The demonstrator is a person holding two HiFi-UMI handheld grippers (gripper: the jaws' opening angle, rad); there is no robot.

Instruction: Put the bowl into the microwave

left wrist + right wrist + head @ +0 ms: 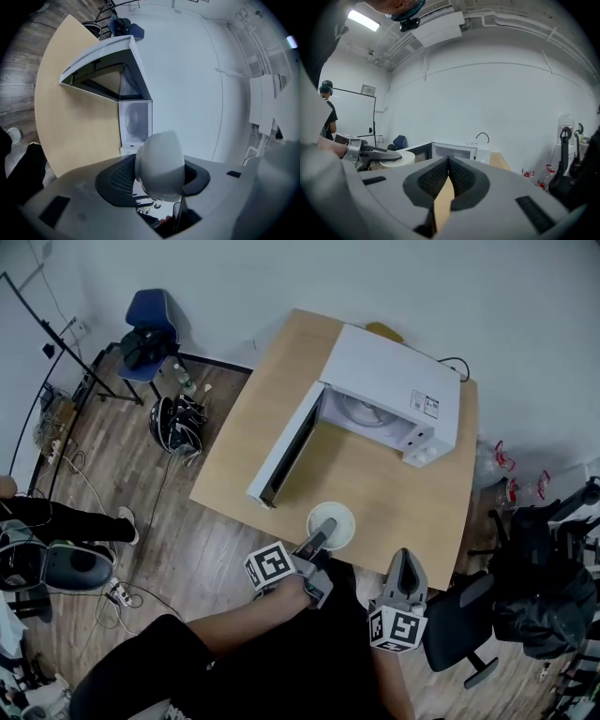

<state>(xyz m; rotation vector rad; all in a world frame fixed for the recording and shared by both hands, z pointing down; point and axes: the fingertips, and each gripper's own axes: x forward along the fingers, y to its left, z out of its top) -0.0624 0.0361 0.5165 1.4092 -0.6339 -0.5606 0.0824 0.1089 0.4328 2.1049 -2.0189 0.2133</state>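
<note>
Light wood table (375,476) carries white microwave (389,371), door (284,451) swung open; small yellowish item (384,330) behind it, maybe on the table too.

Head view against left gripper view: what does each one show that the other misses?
Only the head view shows the right tool and the black office chair. Only the left gripper view shows, close up, the dark ribbed pads pressing on the white round bowl, plus thin white wall pipes. Both show the left tool gripping that bowl, the white microwave with its door open, and the light wooden table.
</note>
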